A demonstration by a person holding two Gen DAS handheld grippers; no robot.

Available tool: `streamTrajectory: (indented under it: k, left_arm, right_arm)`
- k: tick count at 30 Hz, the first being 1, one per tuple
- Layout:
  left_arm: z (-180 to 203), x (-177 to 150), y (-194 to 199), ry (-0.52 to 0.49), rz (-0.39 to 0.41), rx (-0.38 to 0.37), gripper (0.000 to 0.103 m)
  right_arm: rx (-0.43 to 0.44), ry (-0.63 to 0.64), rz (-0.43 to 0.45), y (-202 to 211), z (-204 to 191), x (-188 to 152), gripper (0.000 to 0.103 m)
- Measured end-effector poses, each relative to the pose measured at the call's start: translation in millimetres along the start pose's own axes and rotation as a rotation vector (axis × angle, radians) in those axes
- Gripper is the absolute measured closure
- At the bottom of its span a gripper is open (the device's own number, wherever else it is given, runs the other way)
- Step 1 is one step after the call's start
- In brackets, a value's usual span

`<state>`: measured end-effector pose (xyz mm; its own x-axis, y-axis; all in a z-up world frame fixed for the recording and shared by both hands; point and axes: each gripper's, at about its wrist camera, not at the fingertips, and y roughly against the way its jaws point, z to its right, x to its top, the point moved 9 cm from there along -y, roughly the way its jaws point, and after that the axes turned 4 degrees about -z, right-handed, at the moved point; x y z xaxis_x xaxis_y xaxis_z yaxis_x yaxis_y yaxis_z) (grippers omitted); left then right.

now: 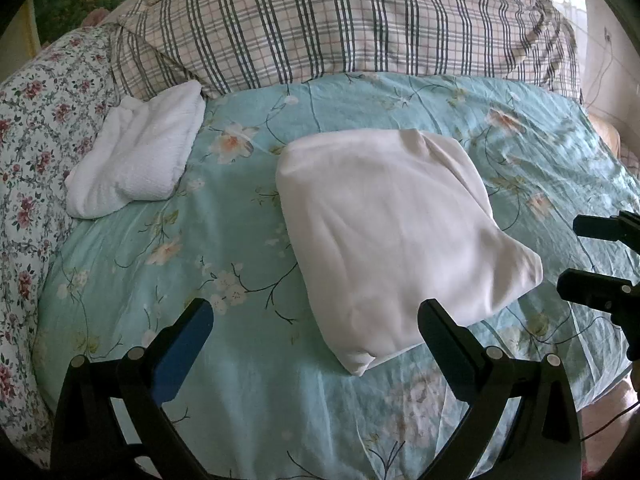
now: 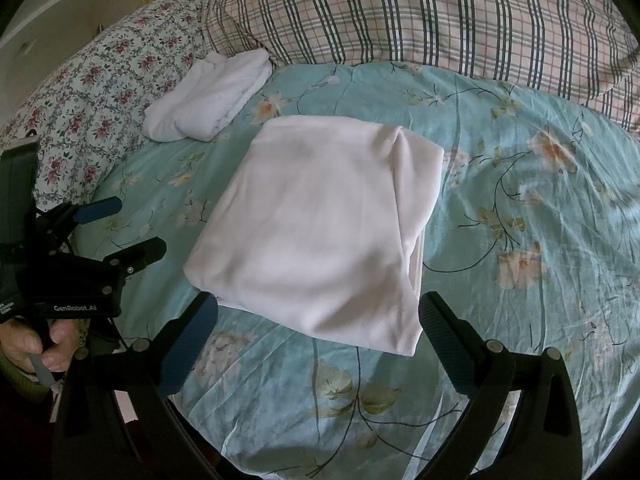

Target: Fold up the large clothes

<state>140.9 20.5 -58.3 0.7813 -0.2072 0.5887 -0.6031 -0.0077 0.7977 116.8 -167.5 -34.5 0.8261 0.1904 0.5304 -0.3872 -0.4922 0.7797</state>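
Between the left gripper's (image 1: 316,324) fingers (image 1: 192,320) there is only quilt: spread wide, nothing held, tips hovering just short of the garment's near-left edge. Right gripper (image 2: 318,312) same story: fingers (image 2: 440,320) parted, empty, straddling the near edge of the garment (image 2: 320,216) w/o gripping it; touching or just above, can't tell.

Garment = white cloth already folded to a compact, roughly square packet, lying mid-bed on the teal floral quilt (image 2: 520,160). Top face fairly smooth; some bunching and a loose layer along its right side, near-right corner lifted a bit. In the right view the left gripper sits off to the left, held by a hand (image 2: 28,340), well clear of the packet.

Further out: a second white folded item (image 1: 136,152) near the floral pillow (image 1: 32,120), plaid pillow (image 1: 340,20) along the back.

Step, as I read it: folding on this piece looks done or nearly so; both tools let go, so this is the release/check stage. Next move prob. either tidy that ragged right edge, or lift the packet and set it by the other folded item. Either way needs both sets of fingers closing on opposite edges, low, catching all layers so it doesn't unfold.
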Motion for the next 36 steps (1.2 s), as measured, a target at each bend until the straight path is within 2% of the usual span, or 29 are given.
streamTrajectory:
  k: [36]
  left_arm:
    - [-4.6, 6.7, -4.8, 0.012, 0.000, 0.004, 0.001]
  right_arm:
    - [-0.001, 0.003, 0.004, -4.8, -7.4, 6.0, 0.003]
